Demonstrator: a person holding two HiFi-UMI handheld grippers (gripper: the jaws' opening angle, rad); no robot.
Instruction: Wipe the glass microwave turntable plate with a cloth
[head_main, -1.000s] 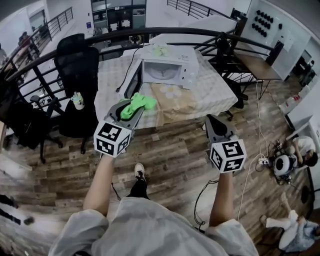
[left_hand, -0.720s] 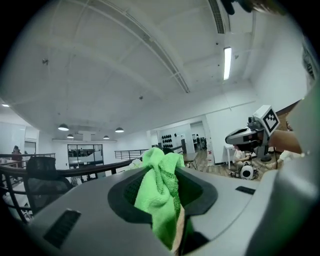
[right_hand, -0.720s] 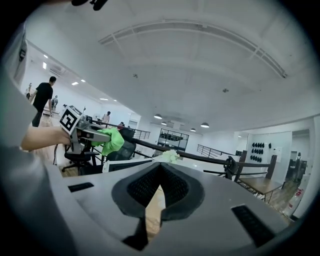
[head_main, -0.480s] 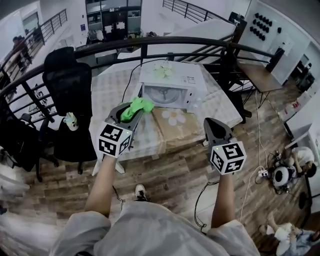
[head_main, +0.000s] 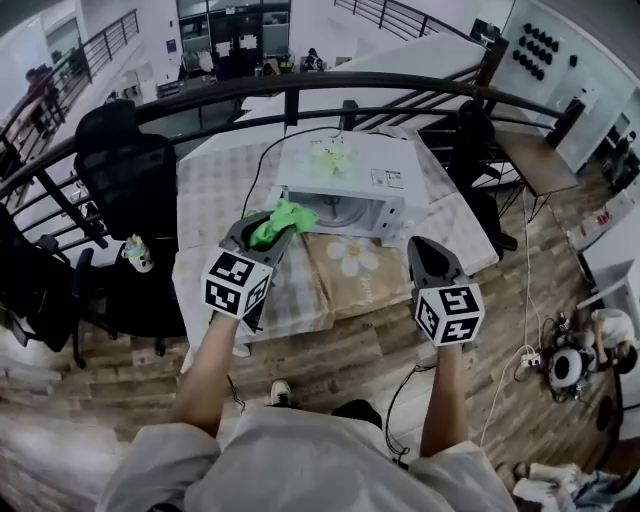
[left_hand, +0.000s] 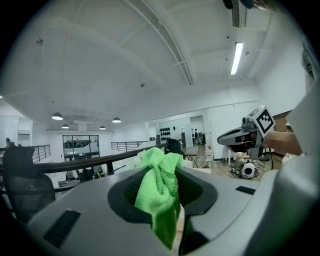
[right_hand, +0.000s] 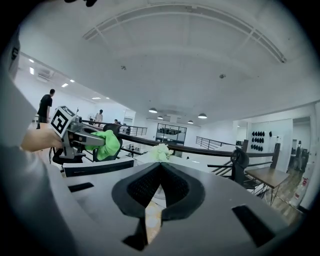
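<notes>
A white microwave (head_main: 372, 178) stands on the table with its front cavity showing, and the glass turntable plate (head_main: 336, 208) lies inside it. My left gripper (head_main: 272, 229) is shut on a bright green cloth (head_main: 280, 220) (left_hand: 159, 192), held in the air just left of the cavity's front. The cloth bunches above the jaws and hangs down between them. To the right, my right gripper (head_main: 421, 246) (right_hand: 159, 169) is shut with nothing in it, in front of the microwave's right side and above the table's near edge.
A pale green object (head_main: 331, 154) lies on top of the microwave. A tan mat with a daisy (head_main: 357, 257) lies on the checked tablecloth (head_main: 205, 185). A black office chair (head_main: 122, 165) stands at the left, and a dark railing (head_main: 290, 88) curves behind the table.
The table and microwave have come nearer to both grippers. The left gripper, still shut on the cloth, now sits close to the microwave's front. The right gripper stays shut.
</notes>
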